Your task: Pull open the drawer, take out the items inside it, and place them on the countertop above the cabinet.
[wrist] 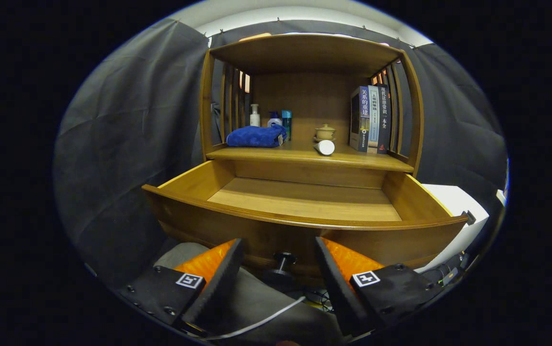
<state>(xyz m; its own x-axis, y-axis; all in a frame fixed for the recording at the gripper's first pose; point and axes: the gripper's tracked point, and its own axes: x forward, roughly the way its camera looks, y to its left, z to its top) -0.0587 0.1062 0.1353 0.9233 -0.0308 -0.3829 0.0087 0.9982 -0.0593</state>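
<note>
- The claw [279,269] stood wide open and held nothing; its knob [283,261] sat between the fingers, untouched
- The drawer [304,218] was pulled out, its visible floor bare; a roll [325,147] lay at the table [362,161] lip and could be knocked off
- Room lay open above the drawer; the front edge might catch a low claw

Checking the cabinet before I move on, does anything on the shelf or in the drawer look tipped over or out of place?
A white cylinder lies on its side at the countertop's front edge, before the lidded pot; it could roll. The drawer hangs open, the open gripper flanking its knob.
</note>
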